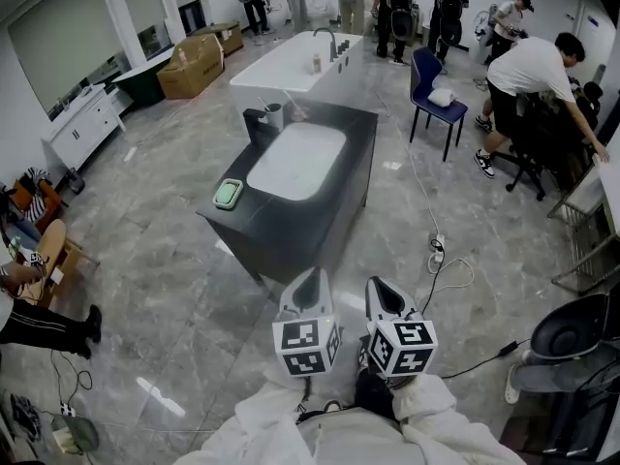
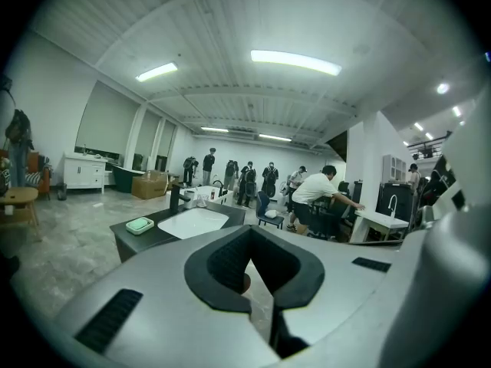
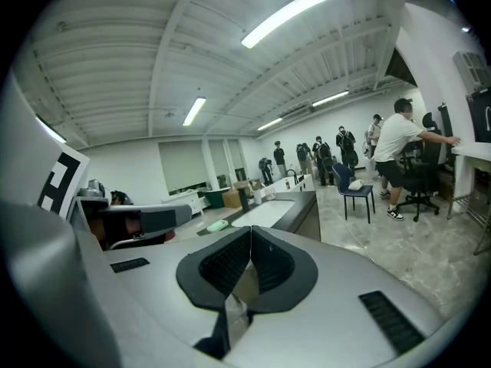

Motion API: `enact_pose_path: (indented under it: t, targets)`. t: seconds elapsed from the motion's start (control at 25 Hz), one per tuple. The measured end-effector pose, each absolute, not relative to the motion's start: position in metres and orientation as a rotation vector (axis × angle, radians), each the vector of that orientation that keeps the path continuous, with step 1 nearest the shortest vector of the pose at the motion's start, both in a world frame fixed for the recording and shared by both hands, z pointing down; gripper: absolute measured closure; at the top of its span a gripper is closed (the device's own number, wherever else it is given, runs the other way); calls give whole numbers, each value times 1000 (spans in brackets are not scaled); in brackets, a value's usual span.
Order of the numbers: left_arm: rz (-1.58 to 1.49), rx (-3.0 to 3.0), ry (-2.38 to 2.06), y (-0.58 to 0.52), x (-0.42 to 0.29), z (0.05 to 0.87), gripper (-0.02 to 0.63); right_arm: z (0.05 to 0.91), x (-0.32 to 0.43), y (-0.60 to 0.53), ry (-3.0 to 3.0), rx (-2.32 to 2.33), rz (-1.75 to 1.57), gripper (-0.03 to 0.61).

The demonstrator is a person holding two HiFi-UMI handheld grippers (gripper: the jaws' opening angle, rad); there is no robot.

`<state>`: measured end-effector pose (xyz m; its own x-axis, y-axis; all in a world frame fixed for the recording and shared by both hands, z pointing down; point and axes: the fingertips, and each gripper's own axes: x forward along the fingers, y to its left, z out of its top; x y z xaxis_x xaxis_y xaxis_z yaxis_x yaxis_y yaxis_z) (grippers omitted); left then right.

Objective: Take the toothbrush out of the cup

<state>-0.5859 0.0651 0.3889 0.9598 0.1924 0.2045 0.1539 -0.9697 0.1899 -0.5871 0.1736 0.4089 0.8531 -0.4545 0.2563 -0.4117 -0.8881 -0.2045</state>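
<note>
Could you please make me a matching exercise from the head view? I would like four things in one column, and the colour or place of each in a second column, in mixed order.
Things:
1. soap dish
2. cup
3. chair
4. cardboard box

Descriptions:
A. blue, to the right of the counter
B. green, on the counter's near left corner
C. brown, at the far left of the room
D. at the counter's far end, beside the black faucet

Pairs: 1-B, 2-D, 3-A, 4-C
</note>
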Motion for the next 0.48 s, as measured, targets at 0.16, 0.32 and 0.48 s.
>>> enact_pose_path:
  t: [0.16,0.32,0.48]
  targets:
    - [332,2933,236,75,-550,387,615,409,-549,185,700,-2888,-469,555]
    - [348,2929,211,87,-509,382,615,403,-505,195,733,-2878,-492,555]
    - [336,2930,182,97,-464,376,615,395,-458,207,758,-2881,-476,555]
